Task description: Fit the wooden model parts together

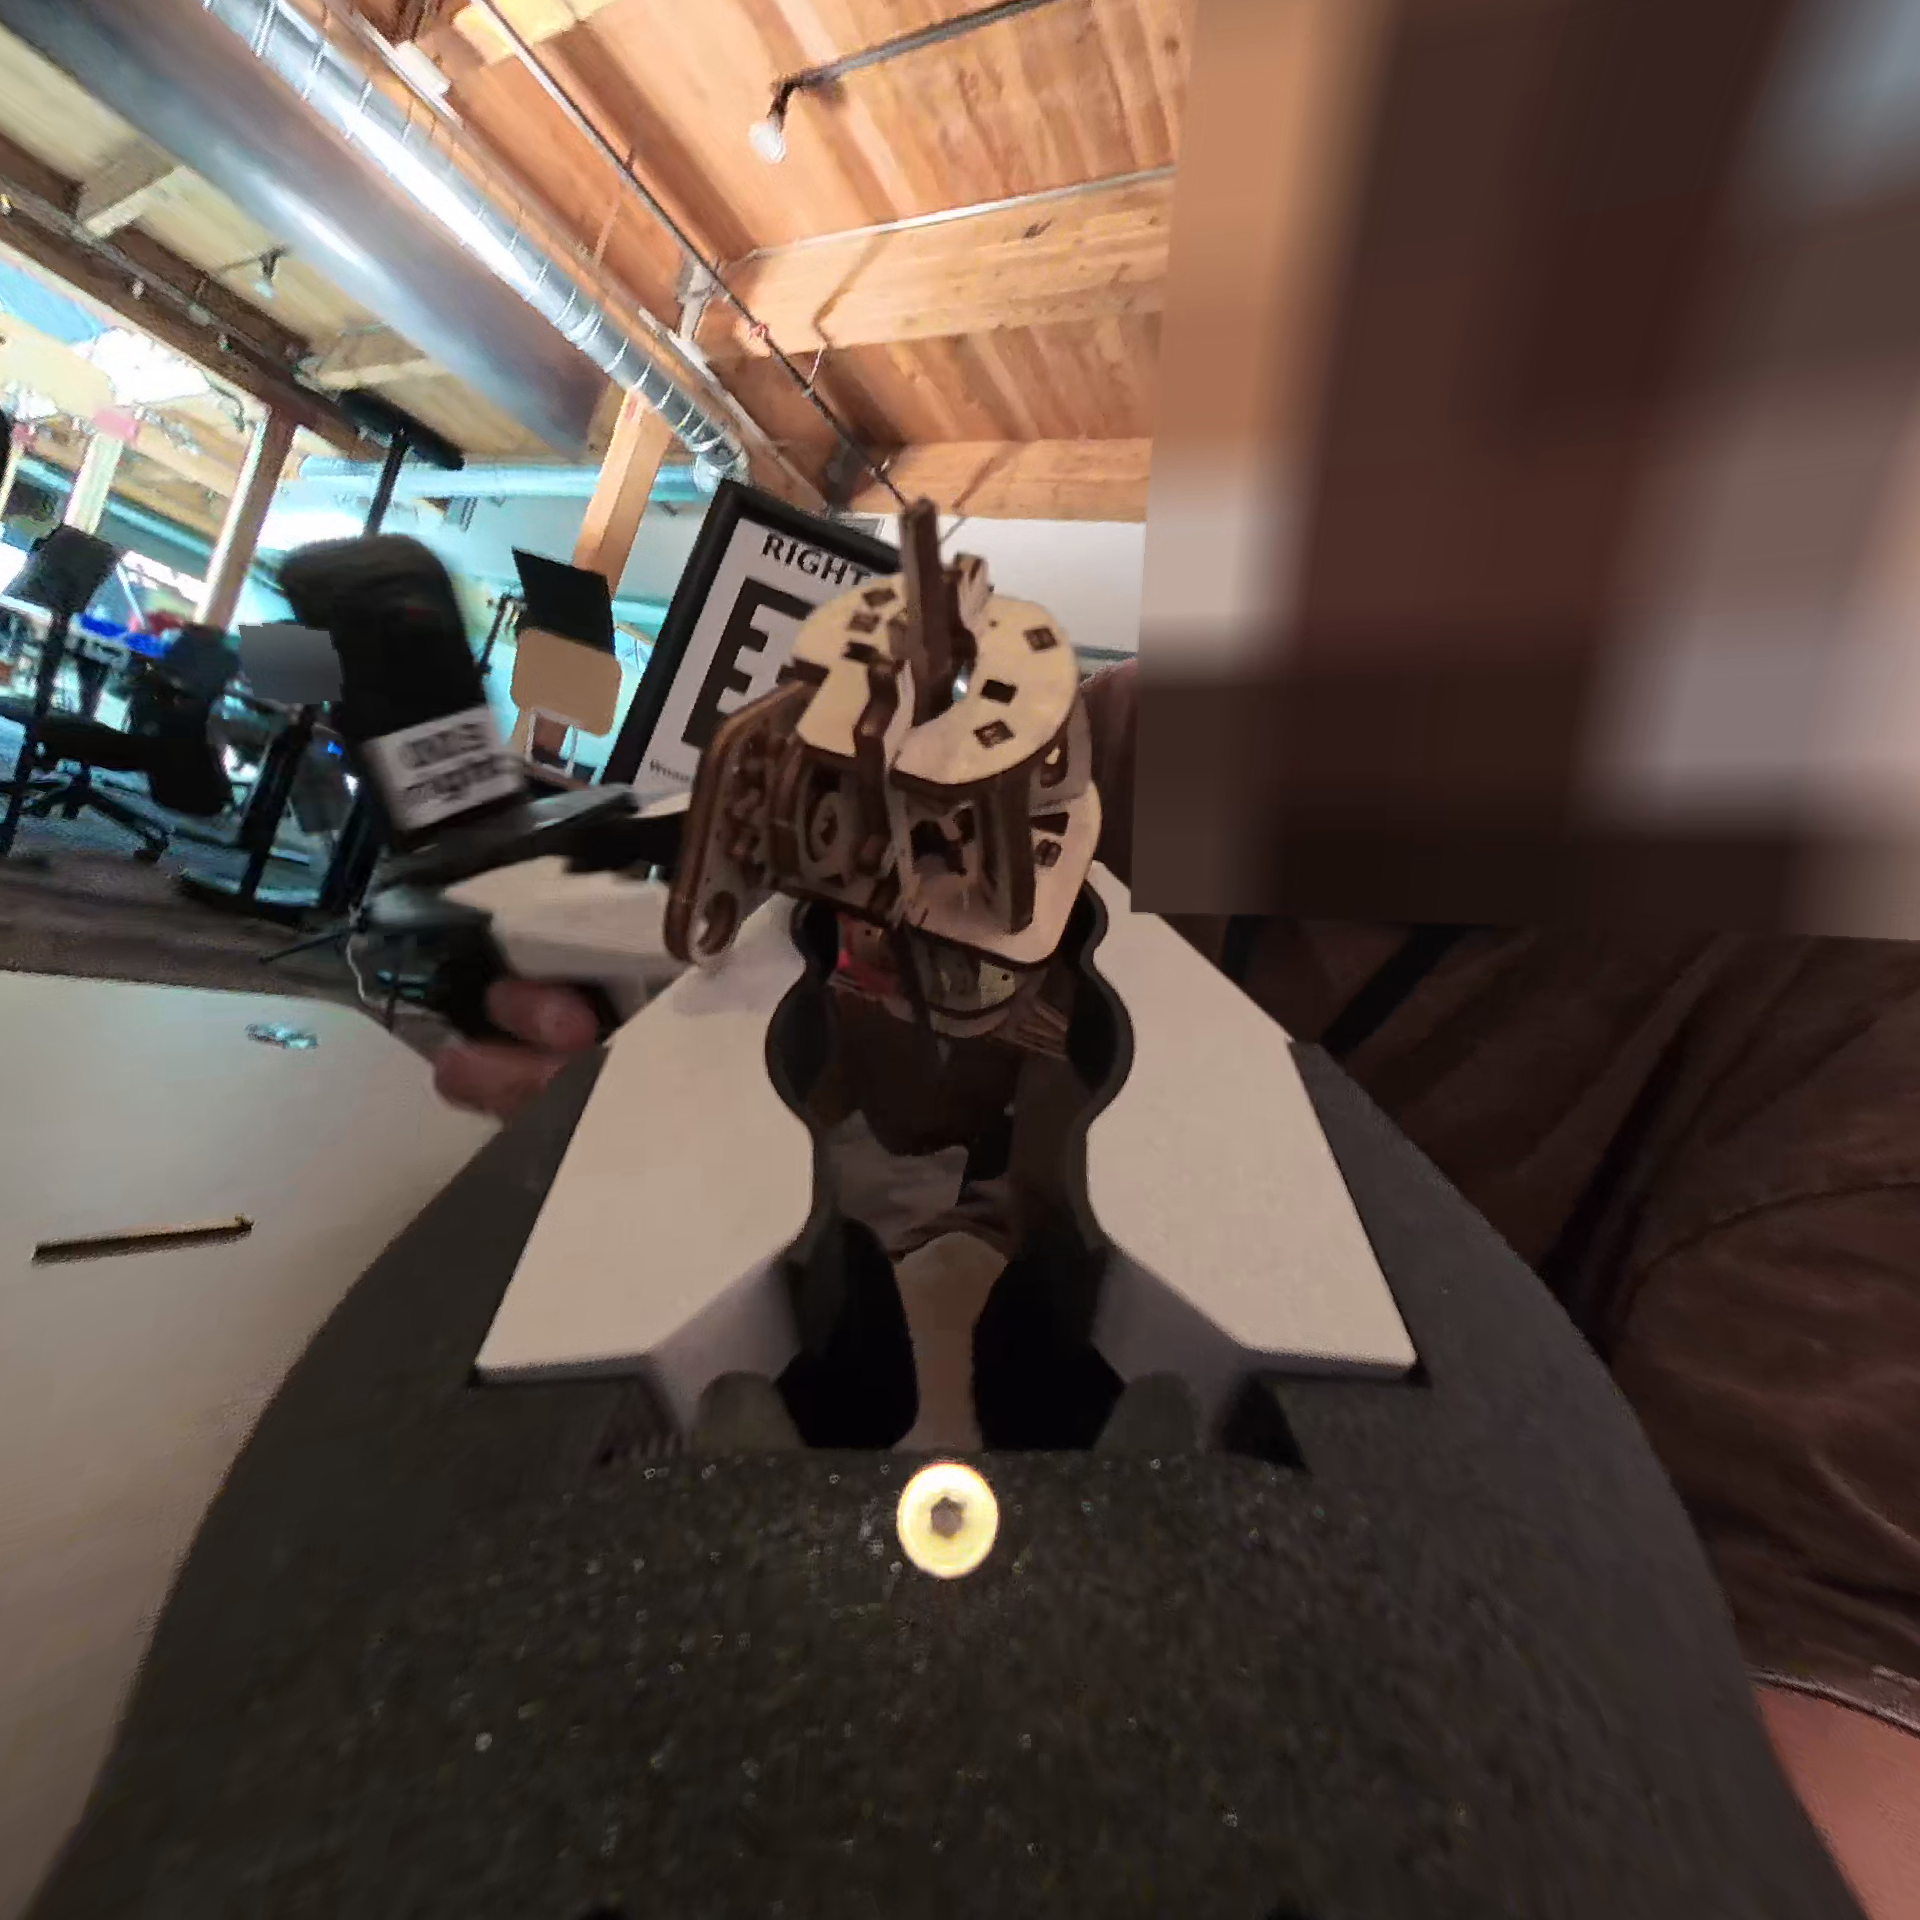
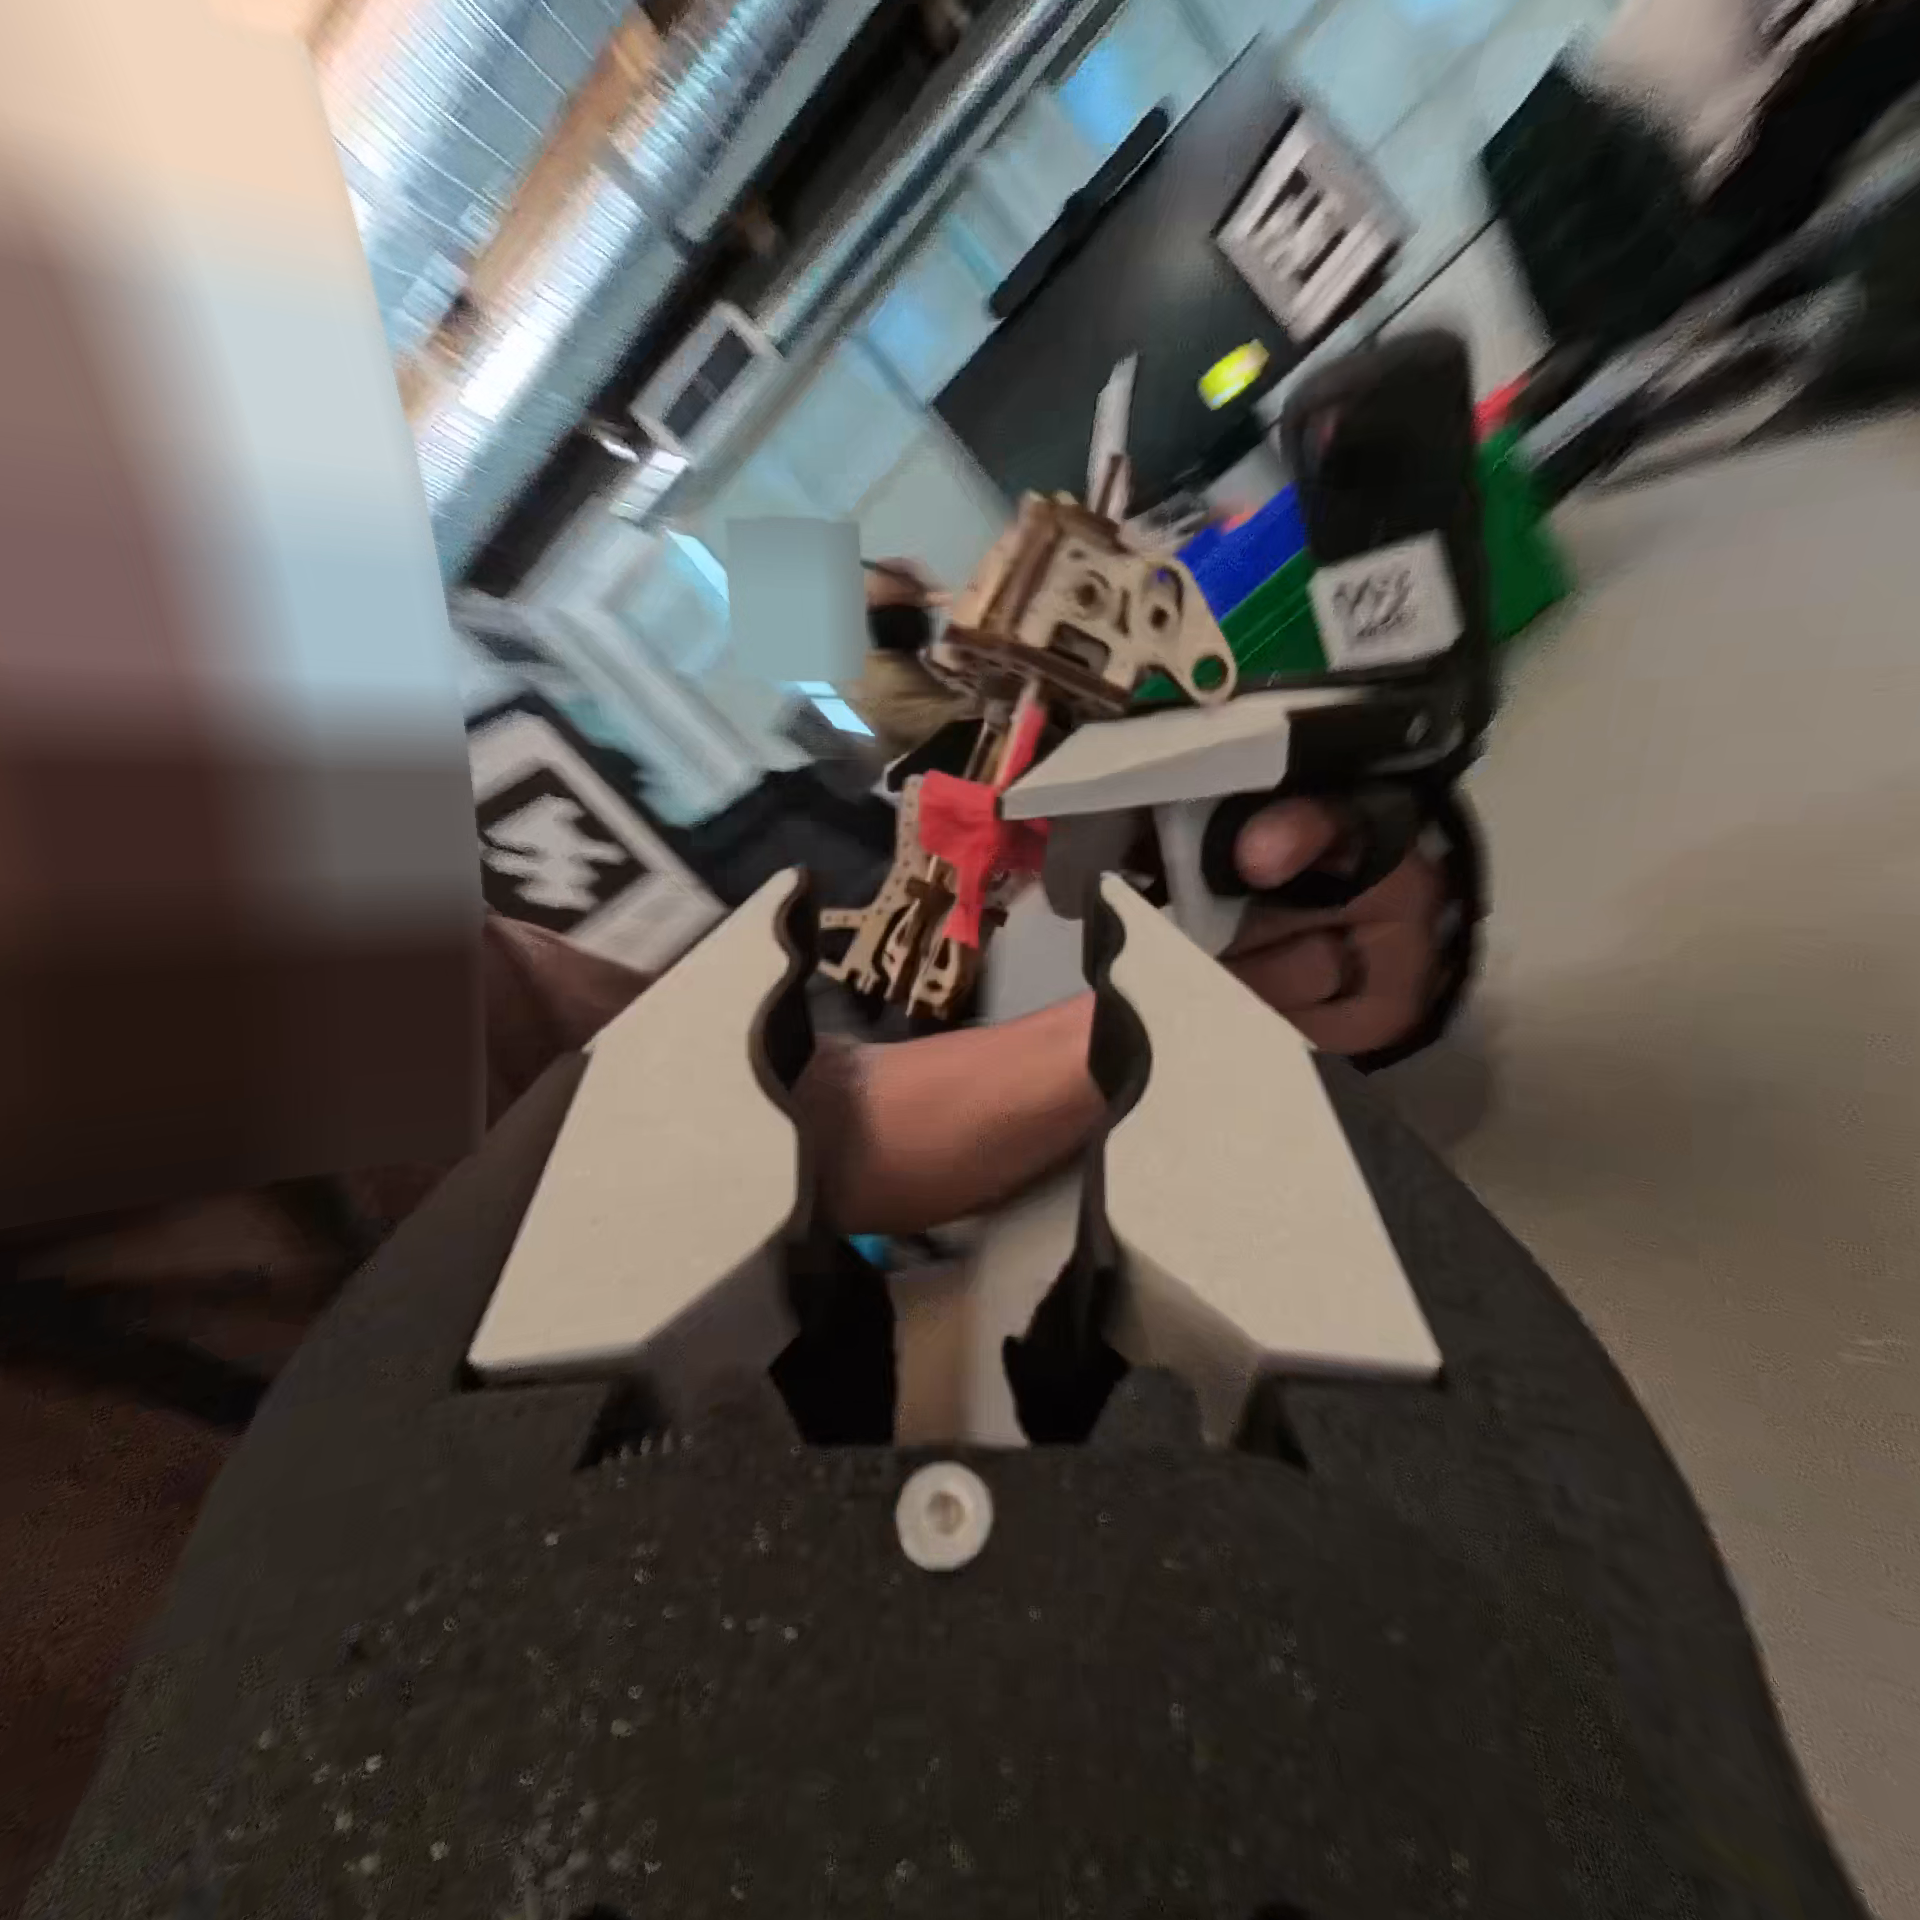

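Left gripper [image 1: 940, 935] stood clamped on the wooden model [image 1: 894, 769], raised off the white table [image 1: 156, 1122]; right gripper [image 2: 940, 914] hovered near, jaws apart, empty.

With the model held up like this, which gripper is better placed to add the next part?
Right, probably. The left gripper is clamped on the wooden model, holding it up off the table. The right gripper is open and empty, facing the model, so it seems free to fetch a piece.
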`<state>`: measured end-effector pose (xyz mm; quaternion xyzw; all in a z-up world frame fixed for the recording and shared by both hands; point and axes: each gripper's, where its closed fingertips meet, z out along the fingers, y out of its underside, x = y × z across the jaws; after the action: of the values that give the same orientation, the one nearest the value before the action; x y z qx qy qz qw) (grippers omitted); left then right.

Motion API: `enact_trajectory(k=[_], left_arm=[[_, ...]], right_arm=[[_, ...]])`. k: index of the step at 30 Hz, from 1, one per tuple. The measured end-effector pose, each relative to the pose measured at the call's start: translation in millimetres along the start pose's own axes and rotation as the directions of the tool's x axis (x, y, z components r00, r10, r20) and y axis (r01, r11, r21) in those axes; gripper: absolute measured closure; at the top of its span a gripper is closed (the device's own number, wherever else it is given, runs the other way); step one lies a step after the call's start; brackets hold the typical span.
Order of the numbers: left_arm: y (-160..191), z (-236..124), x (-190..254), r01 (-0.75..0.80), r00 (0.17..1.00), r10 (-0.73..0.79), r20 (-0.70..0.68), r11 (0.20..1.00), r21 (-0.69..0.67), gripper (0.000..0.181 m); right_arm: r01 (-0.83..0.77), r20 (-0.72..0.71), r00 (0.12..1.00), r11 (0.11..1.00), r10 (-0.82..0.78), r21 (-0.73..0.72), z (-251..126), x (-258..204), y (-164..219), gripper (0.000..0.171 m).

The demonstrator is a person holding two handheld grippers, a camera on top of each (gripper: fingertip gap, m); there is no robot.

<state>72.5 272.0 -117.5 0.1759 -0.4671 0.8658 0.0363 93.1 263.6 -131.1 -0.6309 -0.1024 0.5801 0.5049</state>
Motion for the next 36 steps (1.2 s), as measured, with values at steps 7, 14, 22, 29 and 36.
enact_trajectory(k=[7,14,22,29,36], left_arm=[[-3,1,-2,-0.015,1.0,0.015,0.005,1.0,0.026,0.14],[-7,-2,-5,-0.045,0.998,0.043,0.043,0.998,0.05,0.14],[-8,-2,-14,-0.1,0.989,0.094,0.118,0.994,0.048,0.141],[-9,-1,-22,-0.138,0.975,0.126,0.183,0.989,0.054,0.141],[-11,-3,-28,-0.143,0.968,0.124,0.22,0.987,0.075,0.142]], right_arm=[[0.646,-0.505,0.588,0.743,-0.632,-0.177,6,-34,0,0.142],[0.609,-0.613,0.491,0.747,-0.619,-0.266,15,-13,12,0.156],[0.576,-0.711,0.444,0.782,-0.545,-0.239,3,-2,9,0.169],[0.524,-0.731,0.509,0.837,-0.454,-0.156,-4,2,6,0.169],[0.503,-0.739,0.53,0.856,-0.416,-0.121,-7,10,6,0.17]])
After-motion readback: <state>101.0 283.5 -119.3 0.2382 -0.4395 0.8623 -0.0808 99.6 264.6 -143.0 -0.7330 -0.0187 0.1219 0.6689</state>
